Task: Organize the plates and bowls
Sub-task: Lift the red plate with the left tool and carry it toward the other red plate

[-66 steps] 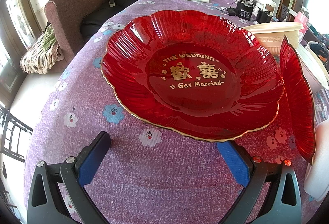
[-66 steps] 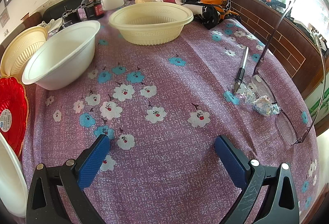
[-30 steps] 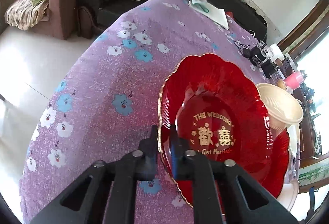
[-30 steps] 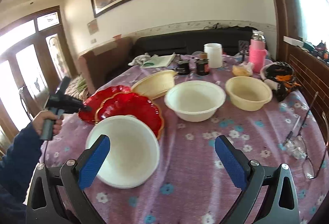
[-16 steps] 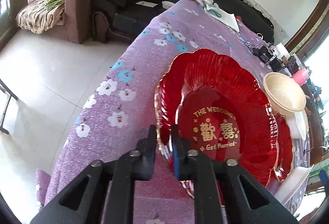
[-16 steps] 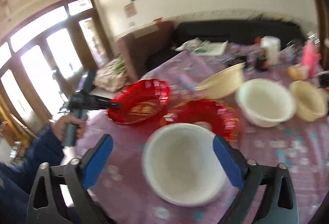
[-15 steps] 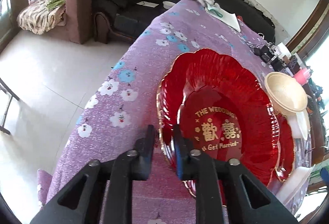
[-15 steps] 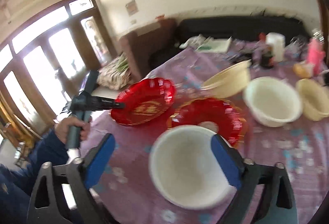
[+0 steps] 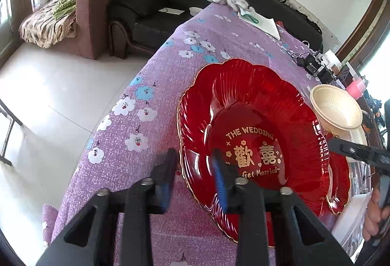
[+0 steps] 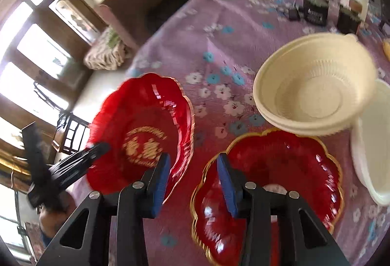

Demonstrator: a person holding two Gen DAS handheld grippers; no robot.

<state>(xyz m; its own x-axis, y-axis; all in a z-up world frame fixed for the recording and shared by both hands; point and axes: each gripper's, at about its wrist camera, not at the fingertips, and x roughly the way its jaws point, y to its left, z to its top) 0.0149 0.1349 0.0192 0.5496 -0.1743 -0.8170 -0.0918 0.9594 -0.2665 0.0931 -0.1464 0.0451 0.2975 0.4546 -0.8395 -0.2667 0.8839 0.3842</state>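
The job in hand looks like bringing the two red plates together into one stack. The left gripper (image 9: 193,152) straddles the near rim of the plate (image 9: 256,100), which sits tilted by the left edge of the table (image 9: 158,85). Its jaws have just been opening. They are now narrow, with the rim between them; the inner pad lies against the plate's inside, while the outer one seems to stand just off the glass. I would not trust that as a grip, so the plate should be fully settled before the left gripper backs away, and it should back out straight along the rim so it does not drag the plate. The right gripper (image 10: 193,157) hangs over the cloth between the two plates. Its jaws have just been closing to a middling gap and pinch nothing. The left rim of the second plate (image 10: 280,163) shows in that gap, but blur hides whether the pads are level with it. To take that rim well, put one pad inside and one under the lip, square to a flute, and close firmly, since the glass looks slick. Lift it low and level, and keep clear of the cream bowls (image 10: 314,93) just behind it and the white bowl (image 10: 373,144) toward the right edge.
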